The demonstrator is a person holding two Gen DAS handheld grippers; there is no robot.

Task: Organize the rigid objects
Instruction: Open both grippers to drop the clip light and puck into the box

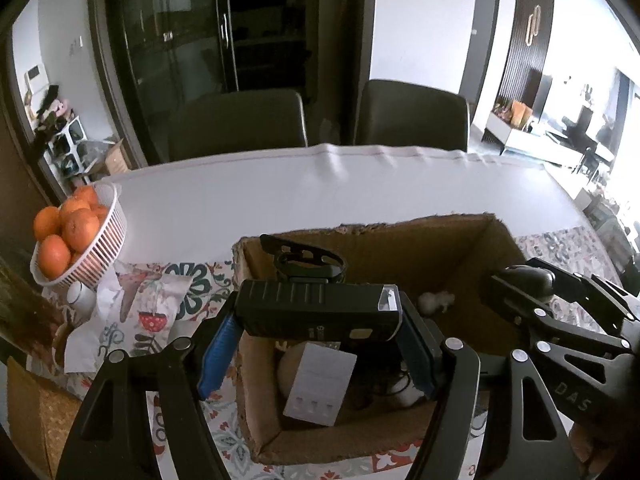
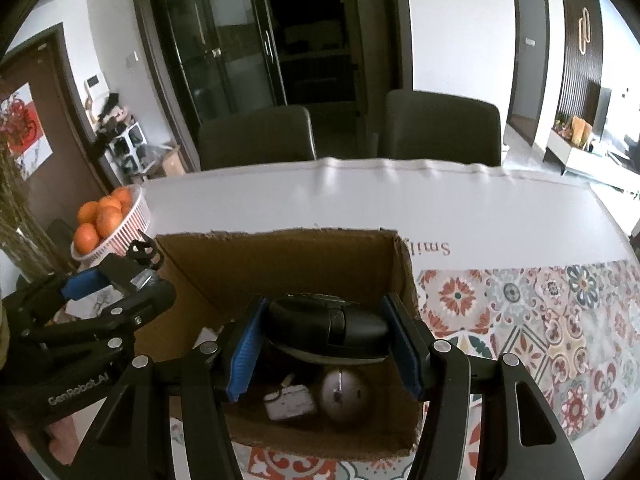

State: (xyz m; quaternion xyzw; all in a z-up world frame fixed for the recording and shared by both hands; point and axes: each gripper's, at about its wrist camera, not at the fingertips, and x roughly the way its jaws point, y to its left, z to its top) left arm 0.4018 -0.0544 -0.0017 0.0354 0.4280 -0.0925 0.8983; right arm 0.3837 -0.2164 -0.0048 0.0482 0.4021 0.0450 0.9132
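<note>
My left gripper point(image 1: 318, 316) is shut on a black ribbed flashlight-like device point(image 1: 316, 312), held crosswise above the open cardboard box point(image 1: 460, 248). A black strap point(image 1: 304, 260) sticks up behind it. My right gripper point(image 2: 326, 336) is shut on a black computer mouse point(image 2: 328, 326) over the same cardboard box point(image 2: 280, 264). Each gripper shows in the other's view: the right gripper point(image 1: 528, 284) with the mouse, the left gripper point(image 2: 120, 276) at the box's left wall. Inside lie a white charger point(image 1: 320, 384), a white adapter point(image 2: 290, 402) and a round brown object point(image 2: 346, 396).
A white basket of oranges point(image 1: 80, 232) stands at the table's left, with a small white cup point(image 1: 82, 298) and crumpled paper point(image 1: 132, 320) beside it. A white sheet point(image 2: 360, 200) covers the far table. Two dark chairs point(image 1: 240, 120) stand behind. A patterned cloth point(image 2: 540, 320) lies right of the box.
</note>
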